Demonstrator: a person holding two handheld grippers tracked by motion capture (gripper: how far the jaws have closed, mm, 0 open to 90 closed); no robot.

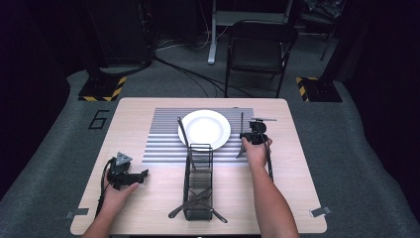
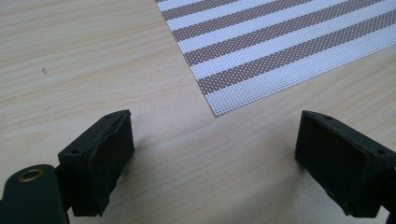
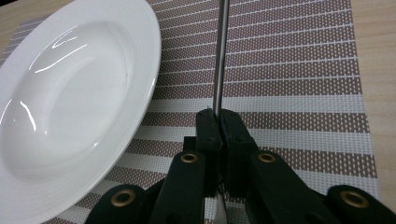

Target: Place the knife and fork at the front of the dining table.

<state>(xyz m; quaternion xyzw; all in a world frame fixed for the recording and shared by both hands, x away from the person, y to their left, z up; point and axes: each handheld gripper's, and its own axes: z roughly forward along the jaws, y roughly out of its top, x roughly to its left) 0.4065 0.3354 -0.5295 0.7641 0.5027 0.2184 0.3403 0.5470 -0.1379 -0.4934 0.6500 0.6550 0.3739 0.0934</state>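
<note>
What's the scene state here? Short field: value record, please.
setting: wooden table with striped placemat
plate: white plate on the placemat, empty
right gripper: shut on a metal utensil, over the placemat to the right of the plate
utensil type: cannot tell which
left gripper: open, nothing between the jaws, over bare table near the placemat's corner
caddy: black wire caddy in front of the plate, cutlery in it

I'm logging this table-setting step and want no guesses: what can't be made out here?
- Utensil clamped in the right gripper: its far end is cut off by the top edge of the right gripper view, and it is too small in the high view to tell knife from fork.
- Cutlery in the wire caddy: too small and dark to count.
</note>
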